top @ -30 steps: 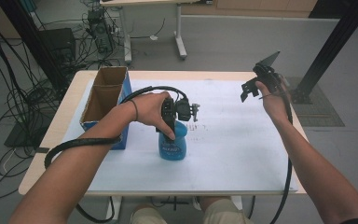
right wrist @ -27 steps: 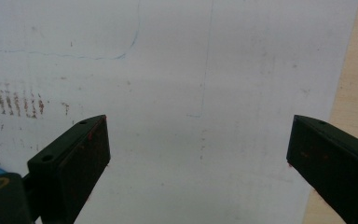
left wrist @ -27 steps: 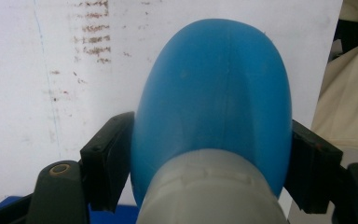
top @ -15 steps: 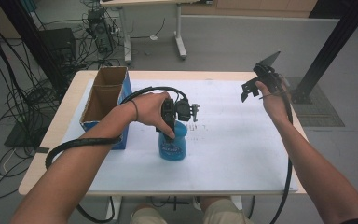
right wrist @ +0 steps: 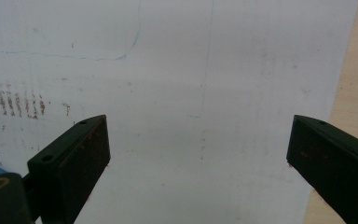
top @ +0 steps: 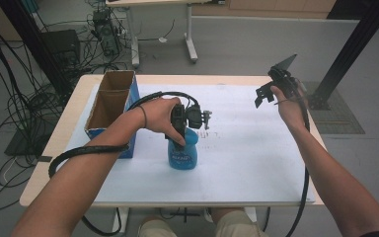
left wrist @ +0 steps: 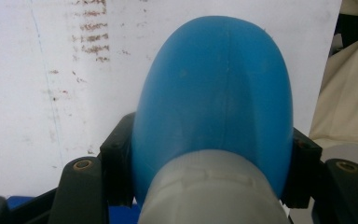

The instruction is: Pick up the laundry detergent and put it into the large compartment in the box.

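At table centre: left tool [top: 182,129] still clamps blue bottle [top: 183,150] | unchanged

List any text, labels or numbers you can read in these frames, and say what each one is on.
Blue bottle: a label with white lettering on its front, too blurred to read.
White sheet on the table: brown smudged marks and faint pen lines, not legible as words.
Cardboard box: no print can be made out.
Nothing is readable in either gripper view.
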The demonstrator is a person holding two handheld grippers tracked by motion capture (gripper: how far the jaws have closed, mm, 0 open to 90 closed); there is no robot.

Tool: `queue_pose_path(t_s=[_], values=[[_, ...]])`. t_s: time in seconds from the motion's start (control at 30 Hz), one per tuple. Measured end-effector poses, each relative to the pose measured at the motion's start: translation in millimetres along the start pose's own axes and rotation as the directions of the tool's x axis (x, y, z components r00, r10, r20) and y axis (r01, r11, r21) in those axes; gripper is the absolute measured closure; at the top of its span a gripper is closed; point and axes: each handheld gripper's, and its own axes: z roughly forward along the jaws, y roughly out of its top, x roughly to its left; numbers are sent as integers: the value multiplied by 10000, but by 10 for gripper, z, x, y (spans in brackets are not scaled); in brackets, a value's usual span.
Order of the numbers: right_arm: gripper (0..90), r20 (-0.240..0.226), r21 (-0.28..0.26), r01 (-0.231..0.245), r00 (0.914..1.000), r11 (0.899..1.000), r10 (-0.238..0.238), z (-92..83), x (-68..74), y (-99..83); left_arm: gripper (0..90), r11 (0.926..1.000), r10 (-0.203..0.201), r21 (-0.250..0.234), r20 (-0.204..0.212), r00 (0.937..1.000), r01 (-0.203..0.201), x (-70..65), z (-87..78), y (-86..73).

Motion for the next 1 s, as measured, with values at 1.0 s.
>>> queue_pose_path(t_s=[1.0], values=[[58, 13, 60, 24, 10000, 10000, -24, 12, 23, 15, 370, 9999, 121, 52, 13, 9999, -121, 11, -4, 10]])
